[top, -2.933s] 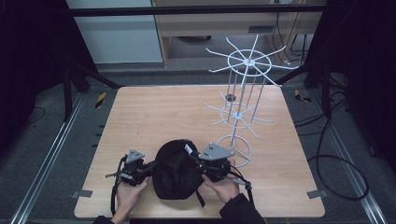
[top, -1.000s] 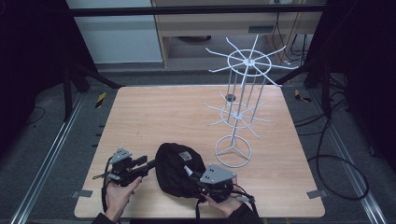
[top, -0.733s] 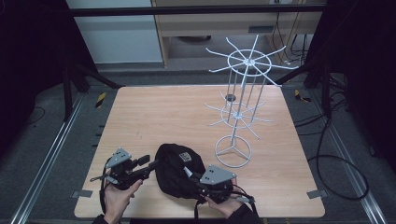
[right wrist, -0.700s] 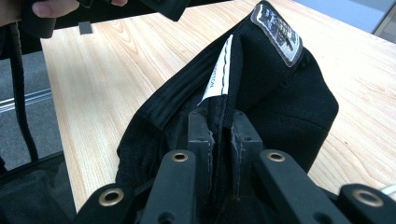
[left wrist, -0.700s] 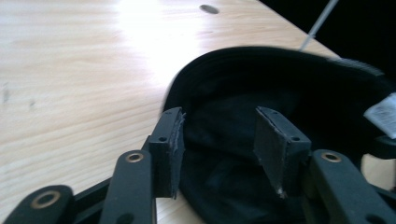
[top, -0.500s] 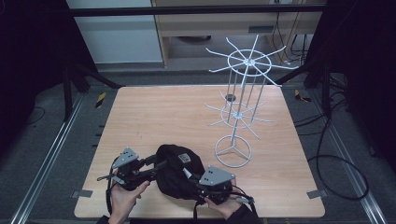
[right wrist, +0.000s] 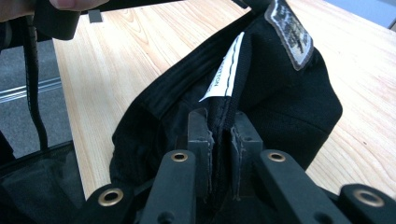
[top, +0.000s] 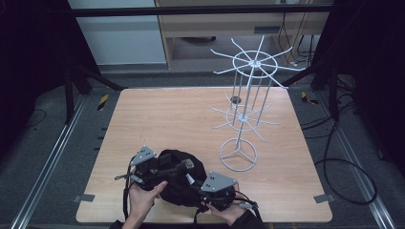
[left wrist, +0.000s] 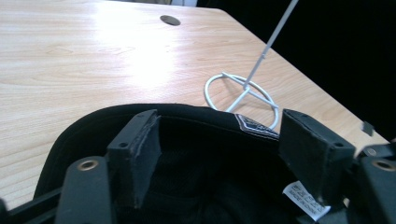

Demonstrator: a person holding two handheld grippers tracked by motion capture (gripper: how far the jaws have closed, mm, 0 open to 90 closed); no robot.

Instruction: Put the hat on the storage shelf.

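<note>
The right tongs (right wrist: 219, 135) pinch the edge of the black cap (top: 179, 183). The left tongs (left wrist: 224, 154) have just been opening and stand wide over the cap's rim, not pressing it. The cap lies on the table (top: 191, 119), near the white wire stand (top: 246, 114).

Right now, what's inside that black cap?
Inside the black cap a white label is sewn to the dark lining, and the left gripper has its jaws open over the hollow. Deeper in, it is too dark to tell.
</note>
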